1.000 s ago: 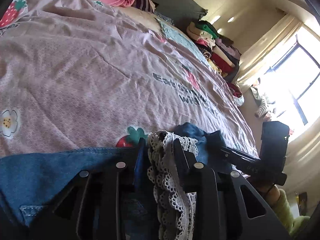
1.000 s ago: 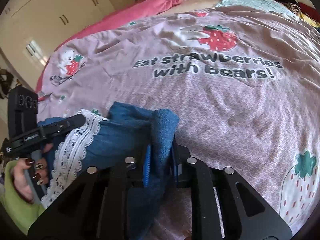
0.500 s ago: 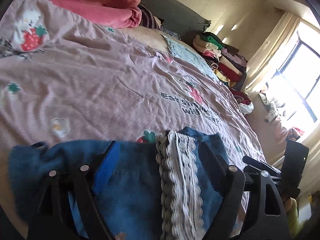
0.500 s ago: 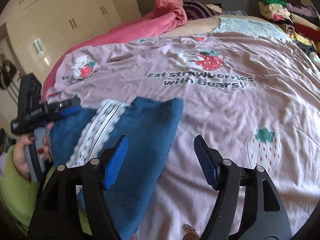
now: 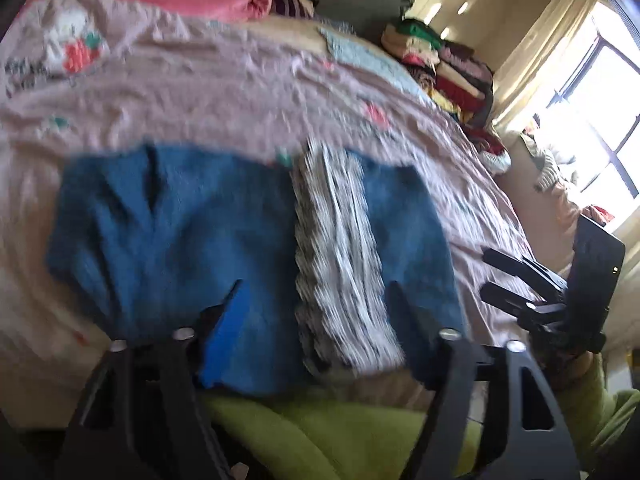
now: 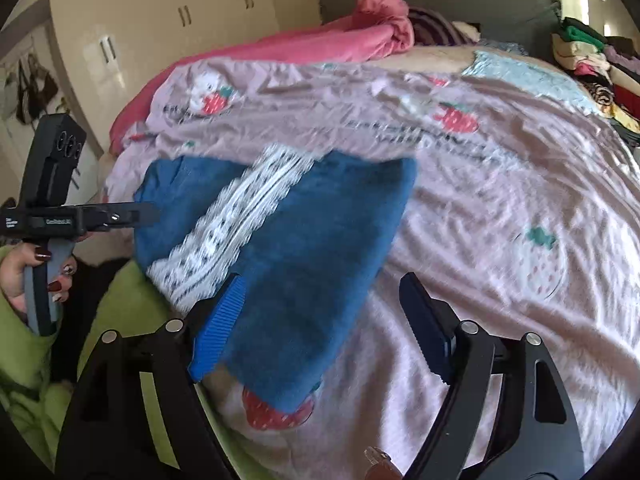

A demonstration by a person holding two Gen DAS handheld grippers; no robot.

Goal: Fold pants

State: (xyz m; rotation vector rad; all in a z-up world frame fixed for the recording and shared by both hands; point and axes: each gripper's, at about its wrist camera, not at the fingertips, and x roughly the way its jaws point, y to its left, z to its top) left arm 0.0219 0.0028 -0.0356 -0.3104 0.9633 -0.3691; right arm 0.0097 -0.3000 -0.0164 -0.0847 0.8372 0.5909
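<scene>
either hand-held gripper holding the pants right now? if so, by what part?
Nothing is held. The left hand-held gripper and right hand-held gripper are both open, and the folded blue pants lie free on the bedspread.

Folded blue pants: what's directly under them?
The blue pants lie on the pink strawberry-print bedspread. A printed strawberry peeks out at their near edge; the print beneath the rest is covered.

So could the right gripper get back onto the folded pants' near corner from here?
Probably yes: the right gripper is open, the blue pants lie flat just ahead of it, nothing between.
</scene>
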